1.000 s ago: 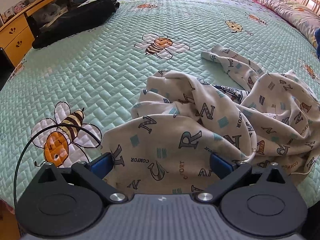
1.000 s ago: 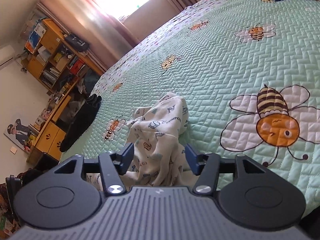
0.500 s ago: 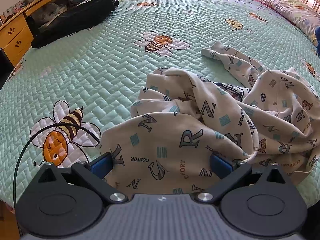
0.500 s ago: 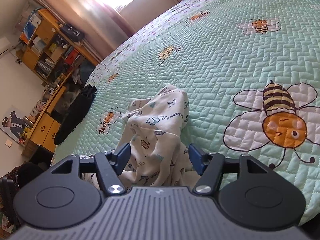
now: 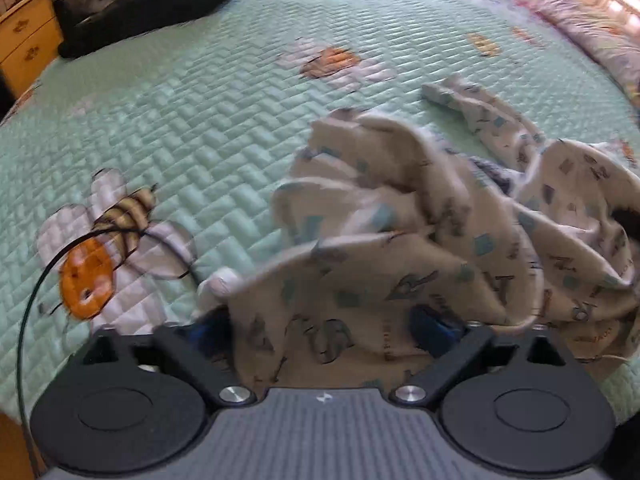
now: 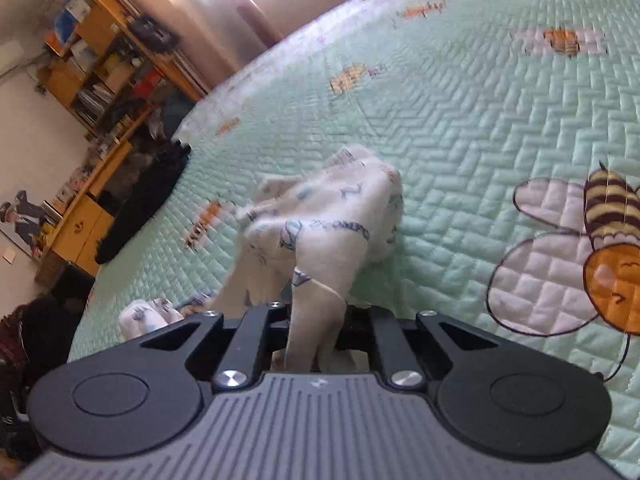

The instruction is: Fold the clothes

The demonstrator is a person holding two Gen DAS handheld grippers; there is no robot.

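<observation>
While both cameras blur somewhat, we can make out the cream letter-print garment lying crumpled on the green quilted bedspread, close to the bed's near edge. Our left gripper sits low and level just above that edge, its blue fingers spread wide with a loose fold of the cloth draped between them; they stand apart and do not pinch it. From there the garment's bulk heaps up ahead and to the right, and a narrow sleeve-like strip runs out from it toward the far right part of the bed.

Our right gripper is tilted, so the bed slopes across its view. Its fingers are drawn close together and clamp a gathered rope of the garment, which rises from the jaws into a bunched mound resting on the bedspread. Seen from this side, the garment's long axis runs away from the gripper toward the bed's middle, with a smaller end of cloth lying to the left near the bed's edge.

A dark garment lies along the far left edge of the bed, well apart from the pale one. A large bee motif is printed to the right of the clamped cloth.
</observation>
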